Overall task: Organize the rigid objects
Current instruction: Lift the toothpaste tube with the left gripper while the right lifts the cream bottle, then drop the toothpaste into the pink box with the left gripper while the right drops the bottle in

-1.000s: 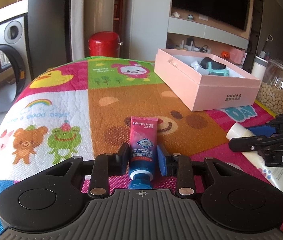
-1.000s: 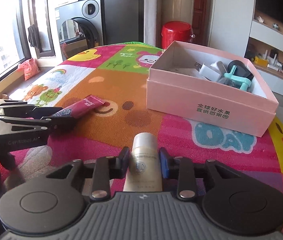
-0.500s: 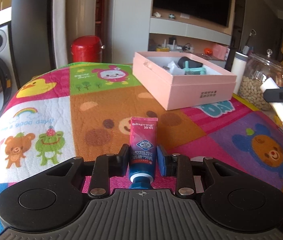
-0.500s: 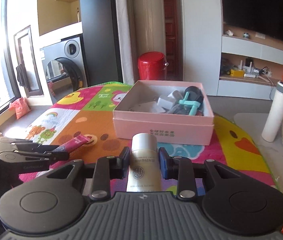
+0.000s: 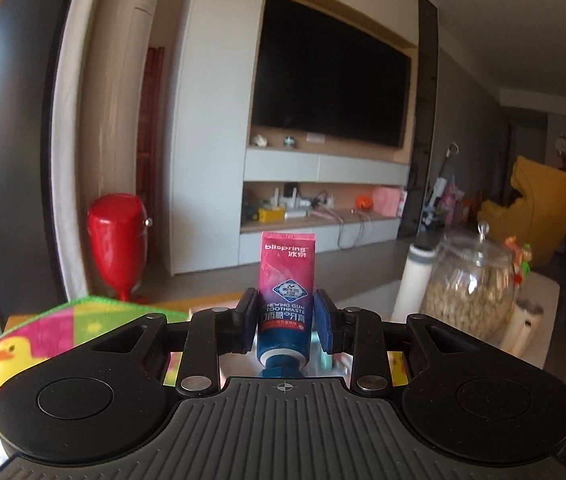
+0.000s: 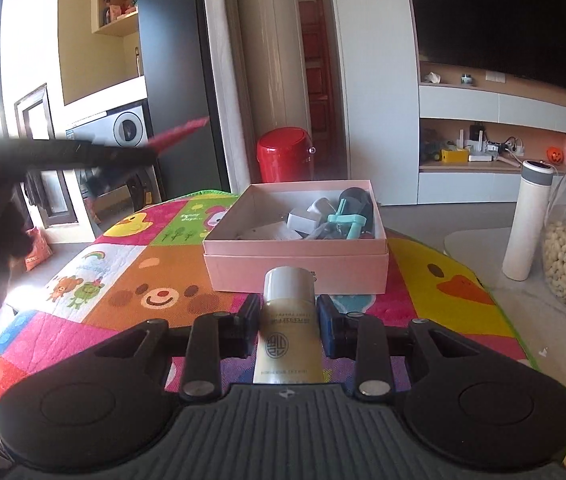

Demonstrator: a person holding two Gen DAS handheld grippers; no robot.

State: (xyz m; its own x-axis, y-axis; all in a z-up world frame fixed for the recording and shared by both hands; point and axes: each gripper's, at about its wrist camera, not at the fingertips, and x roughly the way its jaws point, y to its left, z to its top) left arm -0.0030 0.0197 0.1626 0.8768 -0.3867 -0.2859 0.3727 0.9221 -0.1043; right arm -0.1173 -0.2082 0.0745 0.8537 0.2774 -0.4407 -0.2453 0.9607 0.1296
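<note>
since a second ago the left gripper point(image 5: 287, 316) has risen off the cartoon mat point(image 5: 43, 332), jaws clamped on the pink toothpaste tube point(image 5: 286, 280), now high against the tv wall. right wrist view: the right gripper point(image 6: 289, 322) grips a cream tube point(image 6: 287, 320) above the mat, facing the pink box point(image 6: 297, 266).

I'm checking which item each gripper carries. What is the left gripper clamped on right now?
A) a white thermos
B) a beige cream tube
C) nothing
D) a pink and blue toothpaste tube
D: in the left wrist view the left gripper has its pads pressed against a pink and blue toothpaste tube; the beige cream tube sits in the right gripper.
</note>
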